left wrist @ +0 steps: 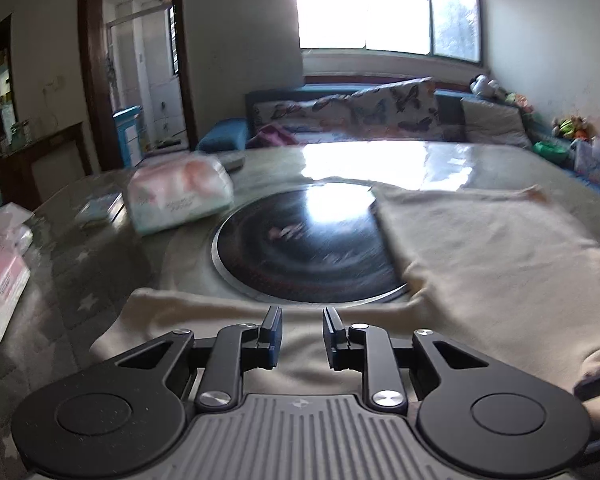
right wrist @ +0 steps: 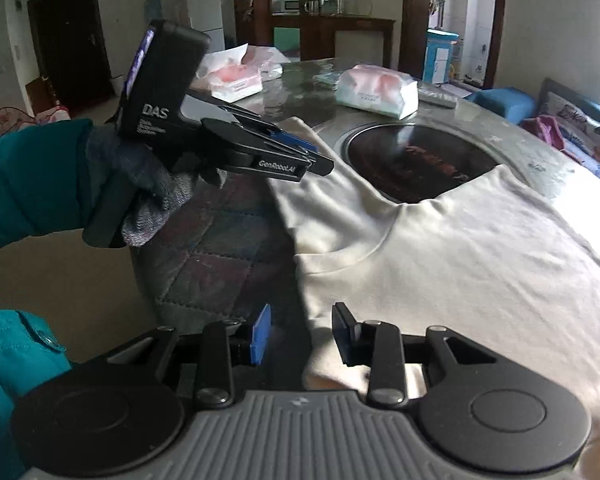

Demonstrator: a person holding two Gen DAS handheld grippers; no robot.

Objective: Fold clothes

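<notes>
A cream T-shirt (right wrist: pixel 440 248) lies spread on the round table, its neckline toward the table's near edge; it also shows in the left wrist view (left wrist: pixel 480 248). My left gripper (left wrist: pixel 302 316) is open and empty, hovering just above the shirt's sleeve. In the right wrist view the left gripper (right wrist: pixel 320 160) is held by a gloved hand over the shirt's far sleeve. My right gripper (right wrist: pixel 302 320) is open and empty, its jaws straddling the shirt's near edge at the table rim.
A black round cooktop (left wrist: pixel 304 240) is set in the table's middle, partly covered by the shirt. A pack of wipes (left wrist: pixel 178 196), a remote and tissue boxes (left wrist: pixel 0 296) sit on the far side. A sofa with cushions (left wrist: pixel 360 112) stands beyond.
</notes>
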